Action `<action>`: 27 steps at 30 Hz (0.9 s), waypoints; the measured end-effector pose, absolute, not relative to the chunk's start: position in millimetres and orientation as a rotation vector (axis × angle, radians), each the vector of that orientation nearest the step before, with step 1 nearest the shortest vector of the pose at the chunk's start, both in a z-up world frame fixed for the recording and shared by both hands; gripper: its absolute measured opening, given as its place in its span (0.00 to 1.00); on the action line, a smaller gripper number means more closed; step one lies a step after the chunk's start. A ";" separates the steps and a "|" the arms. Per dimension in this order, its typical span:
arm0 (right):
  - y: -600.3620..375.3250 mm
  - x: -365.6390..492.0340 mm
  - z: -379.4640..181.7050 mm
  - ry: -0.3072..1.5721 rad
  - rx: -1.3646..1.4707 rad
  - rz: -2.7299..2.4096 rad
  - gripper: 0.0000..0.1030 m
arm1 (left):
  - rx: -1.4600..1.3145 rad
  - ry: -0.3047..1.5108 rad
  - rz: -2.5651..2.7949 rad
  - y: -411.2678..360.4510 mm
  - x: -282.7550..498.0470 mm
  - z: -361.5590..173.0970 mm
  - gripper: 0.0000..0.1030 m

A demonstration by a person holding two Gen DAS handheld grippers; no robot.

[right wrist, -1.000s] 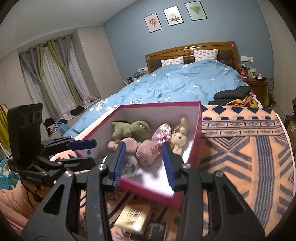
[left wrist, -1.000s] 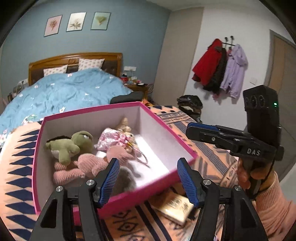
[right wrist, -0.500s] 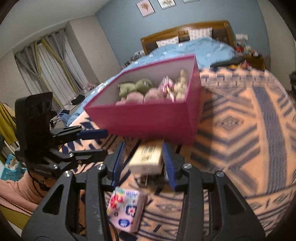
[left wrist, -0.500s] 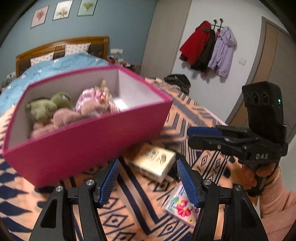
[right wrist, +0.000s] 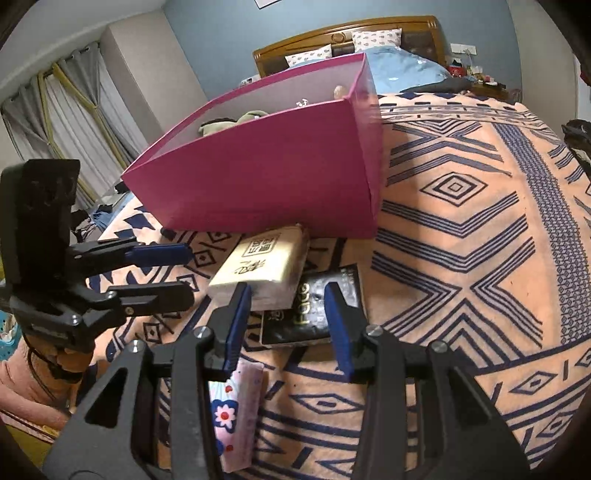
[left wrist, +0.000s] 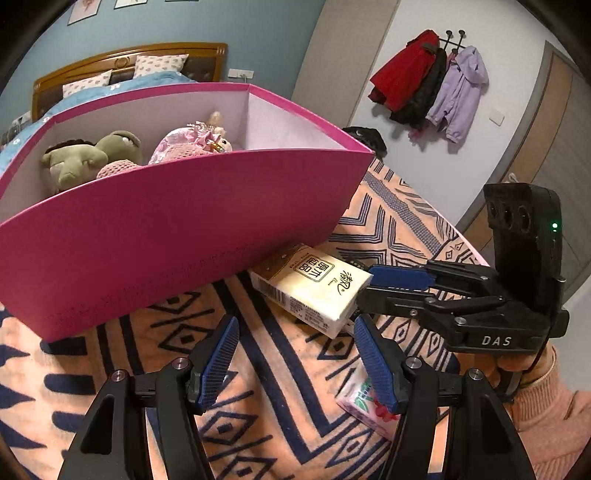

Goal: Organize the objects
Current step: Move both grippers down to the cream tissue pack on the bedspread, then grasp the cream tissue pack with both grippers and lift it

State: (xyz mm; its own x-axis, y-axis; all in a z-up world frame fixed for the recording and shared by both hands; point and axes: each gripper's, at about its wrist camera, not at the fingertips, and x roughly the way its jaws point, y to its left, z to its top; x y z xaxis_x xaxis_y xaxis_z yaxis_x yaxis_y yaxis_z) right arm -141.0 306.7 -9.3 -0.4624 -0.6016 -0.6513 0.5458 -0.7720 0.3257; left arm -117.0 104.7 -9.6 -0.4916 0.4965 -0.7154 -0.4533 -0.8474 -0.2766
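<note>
Cream tissue pack (right wrist: 263, 264) lies on the patterned blanket (right wrist: 461, 229), against the pink box (right wrist: 266, 166), long axis pointing toward the right gripper (right wrist: 286, 314), nearer, released. Left gripper (left wrist: 295, 363) also released.

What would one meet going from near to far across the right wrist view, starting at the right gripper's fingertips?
Right gripper → black packet → cream tissue pack → pink box → bed headboard.
</note>
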 end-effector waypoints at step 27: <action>323.7 -147.8 -24.4 -0.145 1.117 -2.142 0.33 | -1.204 -0.161 2.073 120.3 -165.1 -30.4 0.65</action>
